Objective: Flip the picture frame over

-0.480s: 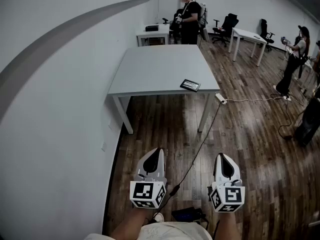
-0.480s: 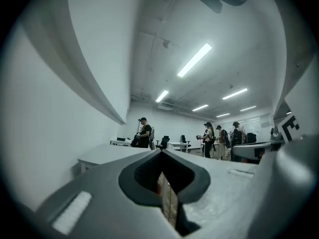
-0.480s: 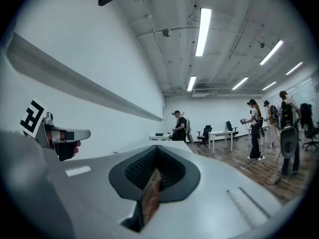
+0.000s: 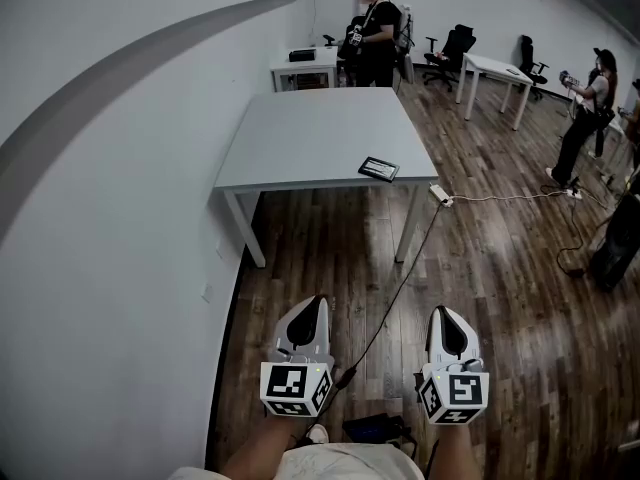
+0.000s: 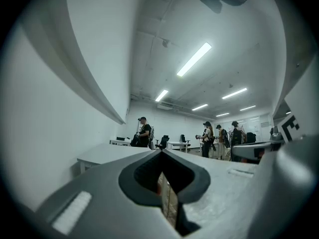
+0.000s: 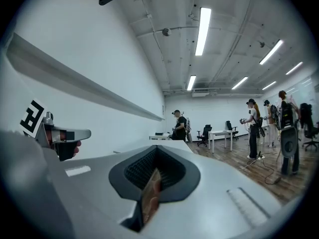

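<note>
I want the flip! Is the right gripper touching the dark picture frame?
Apart. Head view: right gripper over wooden floor, picture frame away on grey table.

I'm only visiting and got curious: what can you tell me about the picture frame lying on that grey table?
The picture frame is a small, flat, dark rectangle with a thin paler line just inside its edge. It lies flat on the grey table, close to the near right corner and turned slightly askew to the table's edges. Only the table touches it. It is too small to tell which face is up or what it is made of.
</note>
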Tool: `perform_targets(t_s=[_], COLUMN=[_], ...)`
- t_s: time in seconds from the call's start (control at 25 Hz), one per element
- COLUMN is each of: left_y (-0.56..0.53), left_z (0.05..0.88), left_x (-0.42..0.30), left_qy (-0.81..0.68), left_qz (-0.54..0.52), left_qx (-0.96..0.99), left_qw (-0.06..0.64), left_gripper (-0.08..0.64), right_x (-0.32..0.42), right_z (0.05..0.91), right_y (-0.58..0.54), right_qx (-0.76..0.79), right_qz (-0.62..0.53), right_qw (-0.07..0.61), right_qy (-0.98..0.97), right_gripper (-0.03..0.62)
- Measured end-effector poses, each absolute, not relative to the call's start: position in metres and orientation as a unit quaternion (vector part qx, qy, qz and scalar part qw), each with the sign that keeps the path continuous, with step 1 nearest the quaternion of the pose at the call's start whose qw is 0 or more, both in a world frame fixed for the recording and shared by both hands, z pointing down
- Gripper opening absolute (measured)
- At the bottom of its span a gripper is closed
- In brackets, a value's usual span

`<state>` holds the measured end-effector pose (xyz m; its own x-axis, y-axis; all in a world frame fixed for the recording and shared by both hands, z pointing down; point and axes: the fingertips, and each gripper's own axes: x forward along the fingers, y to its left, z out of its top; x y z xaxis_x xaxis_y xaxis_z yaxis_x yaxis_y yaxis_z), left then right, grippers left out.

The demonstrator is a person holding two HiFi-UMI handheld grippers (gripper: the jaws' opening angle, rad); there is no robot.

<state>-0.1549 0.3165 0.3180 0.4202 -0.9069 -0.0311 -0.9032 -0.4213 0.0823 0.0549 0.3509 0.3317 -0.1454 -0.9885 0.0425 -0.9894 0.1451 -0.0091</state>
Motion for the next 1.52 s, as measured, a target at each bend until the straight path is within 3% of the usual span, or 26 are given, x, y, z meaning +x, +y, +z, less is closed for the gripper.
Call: perform_targets(t_s=[0.28, 1.52], left_y=[0.321, 0.324], left_z=[0.317, 0.316], left_x=[-0.146, -0.048], left_qy=[-0.540, -0.559], left_qz=[-0.032, -0.014], left_qx=[0.841, 0.829], left_qw=[0.026, 0.015], left_gripper=[0.000, 0.000], right_x=[0.069, 0.157], right_z=[0.335, 0.348], right_y=[0.353, 0.350], right_qx=[0.651, 0.632], right_qz=[0.050, 0.041], right_qw=[-0.014, -0.010], right_qy=[-0.757, -0.774], right_gripper=[0.025, 0.025])
